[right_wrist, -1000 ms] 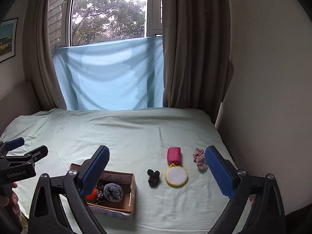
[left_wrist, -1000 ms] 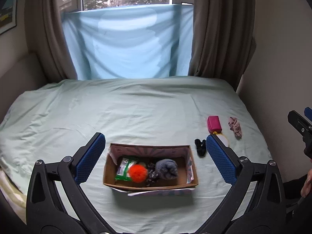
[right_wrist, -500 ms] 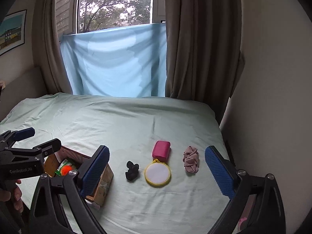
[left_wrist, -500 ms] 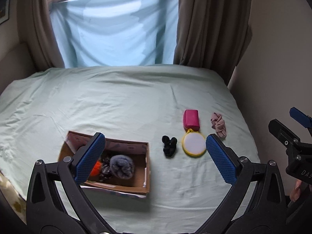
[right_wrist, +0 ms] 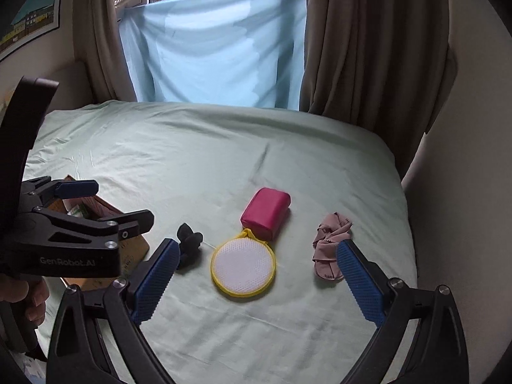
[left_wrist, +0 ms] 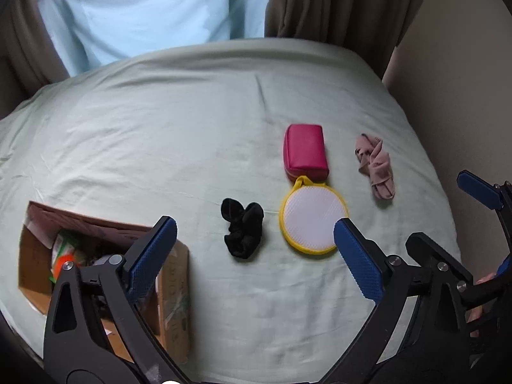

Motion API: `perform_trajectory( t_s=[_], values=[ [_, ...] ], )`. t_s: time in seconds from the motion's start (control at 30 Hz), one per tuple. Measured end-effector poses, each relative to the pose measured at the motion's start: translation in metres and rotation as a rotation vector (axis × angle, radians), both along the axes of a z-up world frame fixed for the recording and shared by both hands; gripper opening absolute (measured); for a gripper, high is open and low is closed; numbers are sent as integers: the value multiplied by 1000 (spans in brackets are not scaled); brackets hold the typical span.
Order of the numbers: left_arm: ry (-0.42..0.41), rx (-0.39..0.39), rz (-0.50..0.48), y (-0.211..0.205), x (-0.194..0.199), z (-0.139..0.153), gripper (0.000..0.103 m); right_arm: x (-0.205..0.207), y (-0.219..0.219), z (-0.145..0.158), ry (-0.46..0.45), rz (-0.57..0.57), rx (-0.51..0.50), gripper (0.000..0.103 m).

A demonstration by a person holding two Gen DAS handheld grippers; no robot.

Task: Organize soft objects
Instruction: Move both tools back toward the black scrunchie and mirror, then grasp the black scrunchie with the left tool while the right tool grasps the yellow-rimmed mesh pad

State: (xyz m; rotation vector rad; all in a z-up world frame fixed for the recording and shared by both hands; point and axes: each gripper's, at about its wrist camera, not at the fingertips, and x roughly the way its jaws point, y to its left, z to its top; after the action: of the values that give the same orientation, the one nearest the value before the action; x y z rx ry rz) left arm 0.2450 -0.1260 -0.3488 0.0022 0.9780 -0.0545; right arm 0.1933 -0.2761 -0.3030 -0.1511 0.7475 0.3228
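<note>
Cardboard box partly filled; four soft items left on bed; both hand-held grippers held wide, empty

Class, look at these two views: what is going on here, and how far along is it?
A person is tidying soft items on a bed with two handheld grippers. The left gripper and right gripper are both open and hold nothing. A cardboard box on the left already holds some things. Four items lie loose on the sheet: a black scrunchie, a yellow-rimmed round pad, a pink pouch touching the pad's loop, and a dusty-pink cloth.
</note>
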Motion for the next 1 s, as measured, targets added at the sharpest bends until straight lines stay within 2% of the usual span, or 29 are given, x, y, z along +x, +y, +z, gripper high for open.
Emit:
perform_trajectory(
  t_s=[0.2,0.4,0.53,0.6,0.73,0.8,1.0],
  values=[
    [122,35,-14,-5,34,-69,86,33,-1,-66,81,59,-27,98],
    [203,76,-24,-1,55,-109,85,55,8,-118,130,163,-57,98],
    [231,97,-22,-2,67,-126,83,69,17,-142,150,229,-76,98],
    [238,113,-22,-3,71,-133,76,77,21,-150,157,250,-80,98],
    [267,124,-28,-3,79,-148,70,91,29,-168,177,292,-98,98],
    [274,112,-39,-4,81,-154,65,95,32,-175,190,311,-104,96],
    [269,48,-28,4,81,-159,64,103,35,-190,220,328,-114,93]
  ],
)
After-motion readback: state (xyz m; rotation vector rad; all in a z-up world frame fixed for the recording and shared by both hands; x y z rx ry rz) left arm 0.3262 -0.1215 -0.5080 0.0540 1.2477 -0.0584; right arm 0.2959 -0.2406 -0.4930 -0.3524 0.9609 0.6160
